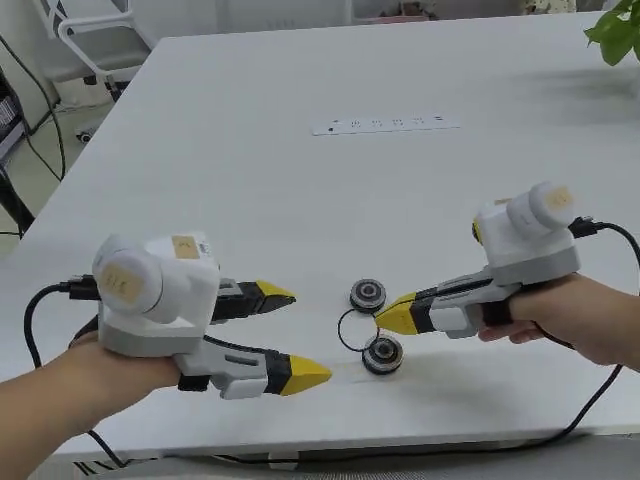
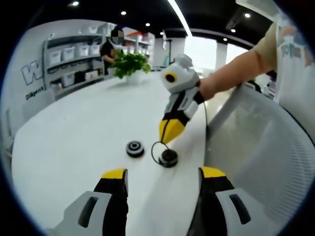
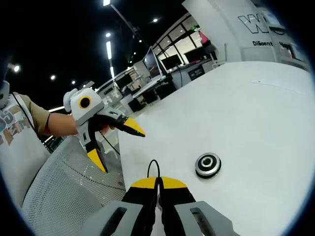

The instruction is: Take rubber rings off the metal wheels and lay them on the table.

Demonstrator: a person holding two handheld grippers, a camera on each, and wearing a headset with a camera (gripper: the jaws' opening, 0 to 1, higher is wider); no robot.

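Right gripper (image 1: pixel 385 318): its jaws are pressed tight together. They pinch the ring between the yellow tips.
Ring (image 1: pixel 340 328): a thin black loop that sticks out in front of the right jaws, just over the desk. Its far end reaches the near wheel. I cannot tell if it is hooked on that wheel or only touching it.
Near wheel (image 1: pixel 382 354): lies flat on the desk, just below the tips of the right jaws.
Far wheel (image 1: pixel 368 294): lies flat on the desk, just beside the tips of the right jaws, on the other side from the near wheel. It is dark round the rim and shiny inside.
Left gripper (image 1: pixel 290 333): its jaws are wide apart and hold nothing. Both wheels and the ring lie out in front of its tips, near them but not touching.
Desk (image 1: pixel 300 180): white and flat, under both pairs of jaws.
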